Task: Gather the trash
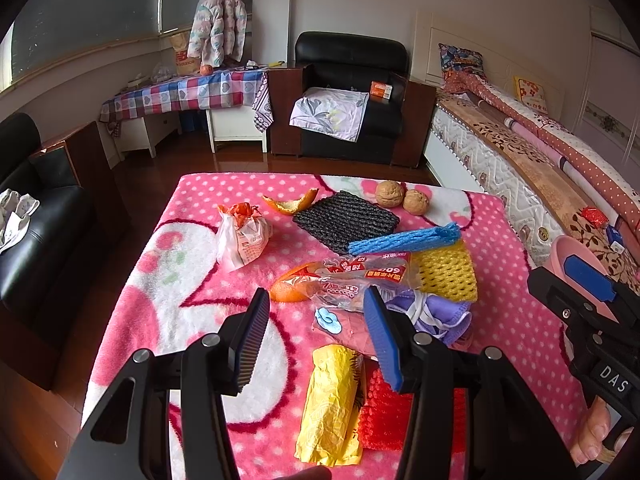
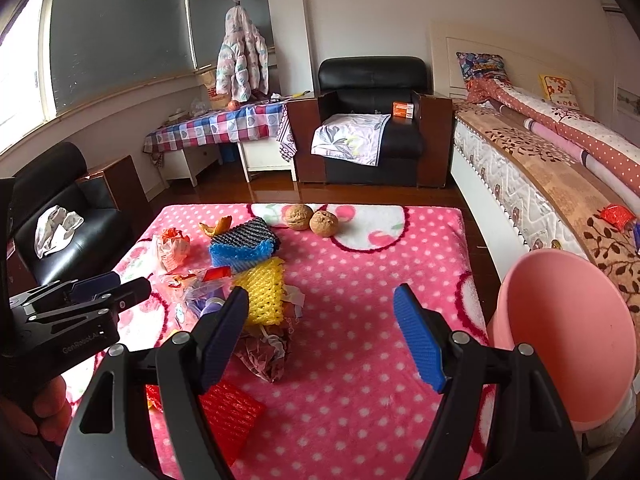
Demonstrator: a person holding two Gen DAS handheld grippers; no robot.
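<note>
Between the left gripper's (image 1: 316, 320) blue ribbed pads nothing is caught; the jaws stand wide apart, hovering over the pink polka-dot blanket (image 1: 520, 340) and its heap of trash. Just ahead of the pads lies a clear printed plastic wrapper (image 1: 360, 276) draped over a curl of orange peel (image 1: 286, 290), and beside the right-hand pad a crumpled purple cloth scrap (image 1: 440, 316). Below sit a rolled yellow plastic bag (image 1: 330, 404) and a red foam net (image 1: 384, 416), touching each other. Further out: a yellow foam fruit net (image 1: 448, 272), a blue foam net tube (image 1: 404, 240), a black mesh pad (image 1: 346, 218), a knotted white-and-orange plastic bag (image 1: 242, 236) and two brown walnuts (image 1: 402, 196) (side by side at the far edge).

Over to the right gripper (image 2: 320, 336), jaws also spread wide and empty above bare blanket, with a crumpled brownish wrapper (image 2: 264, 354) near its left pad. A round pink plastic bin (image 2: 568, 332) stands just right of it, off the blanket's edge beside the bed (image 2: 520, 184).
</note>
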